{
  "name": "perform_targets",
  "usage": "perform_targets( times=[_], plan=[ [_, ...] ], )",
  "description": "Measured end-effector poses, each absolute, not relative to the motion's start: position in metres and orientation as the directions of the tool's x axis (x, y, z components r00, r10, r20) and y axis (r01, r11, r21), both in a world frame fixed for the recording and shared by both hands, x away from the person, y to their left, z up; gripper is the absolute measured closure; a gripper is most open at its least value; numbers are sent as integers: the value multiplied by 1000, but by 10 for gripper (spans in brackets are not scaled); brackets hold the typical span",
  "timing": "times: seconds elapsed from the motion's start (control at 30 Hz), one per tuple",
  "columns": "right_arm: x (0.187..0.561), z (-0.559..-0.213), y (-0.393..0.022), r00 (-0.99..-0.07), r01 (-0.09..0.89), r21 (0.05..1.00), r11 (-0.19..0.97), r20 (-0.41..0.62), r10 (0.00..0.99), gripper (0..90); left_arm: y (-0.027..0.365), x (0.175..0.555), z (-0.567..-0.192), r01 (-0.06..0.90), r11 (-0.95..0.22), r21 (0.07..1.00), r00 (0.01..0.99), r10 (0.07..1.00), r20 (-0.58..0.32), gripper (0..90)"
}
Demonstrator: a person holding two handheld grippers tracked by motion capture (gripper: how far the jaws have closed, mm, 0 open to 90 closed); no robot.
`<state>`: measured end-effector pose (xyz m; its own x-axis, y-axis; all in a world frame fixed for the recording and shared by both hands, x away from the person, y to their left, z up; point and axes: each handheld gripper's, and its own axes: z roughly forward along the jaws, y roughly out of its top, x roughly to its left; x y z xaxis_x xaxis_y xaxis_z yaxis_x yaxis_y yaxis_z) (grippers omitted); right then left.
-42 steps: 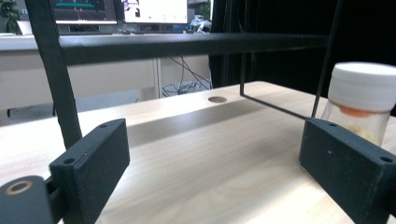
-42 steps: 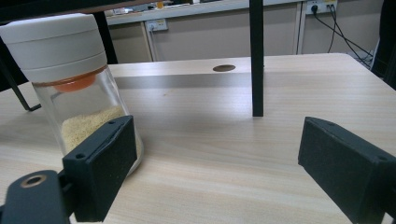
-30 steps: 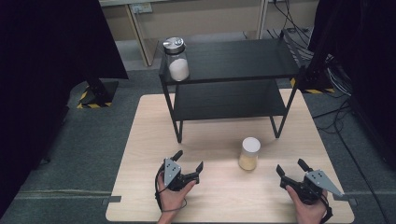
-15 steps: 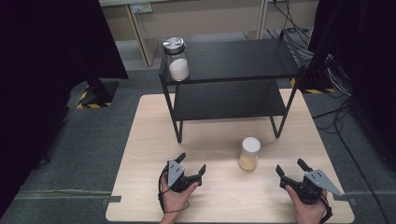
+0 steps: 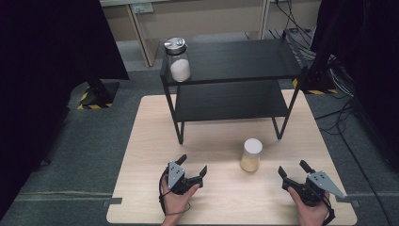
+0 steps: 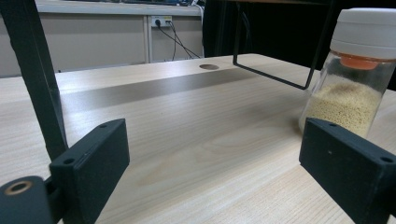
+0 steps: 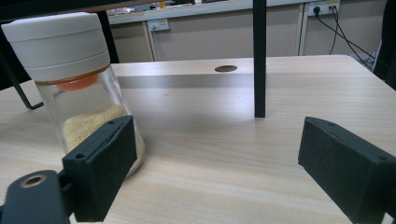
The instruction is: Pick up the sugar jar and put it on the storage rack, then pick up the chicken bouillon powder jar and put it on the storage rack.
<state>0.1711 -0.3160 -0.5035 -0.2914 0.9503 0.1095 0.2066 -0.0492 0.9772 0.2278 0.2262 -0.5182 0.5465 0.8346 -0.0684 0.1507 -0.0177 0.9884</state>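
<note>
In the high view, the left gripper [image 5: 192, 165] and the right gripper [image 5: 292, 167] are resting with jaws spread, holding nothing, and the glass jar with white lid and yellow grains [image 5: 251, 155] is standing between them on the light wooden table [image 5: 141, 141]. In the left gripper view, the jar [image 6: 351, 79] is standing at the right. In the right gripper view, it [image 7: 77, 84] is standing at the left.

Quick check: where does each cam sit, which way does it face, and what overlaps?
High view: above the person's side, facing forward and down on the light wooden table; both hands and each hand-held gripper, left and right, show.
Left gripper view: low over the tabletop, facing the white-lidded glass jar of yellow grains; own open jaws show.
Right gripper view: low, facing that jar and a leg of the black metal two-tier shelf; own open jaws show.
Shared: jar, table, shelf.
</note>
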Motion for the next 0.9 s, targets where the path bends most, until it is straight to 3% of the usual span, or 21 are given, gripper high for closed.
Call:
perform_targets(
  times=[0.9],
  plan=[
    [176,-498,-311,-354,193,981,-8,77,932,108,227,228,-519,150,-10,989,549,832,-74,75]
  ],
)
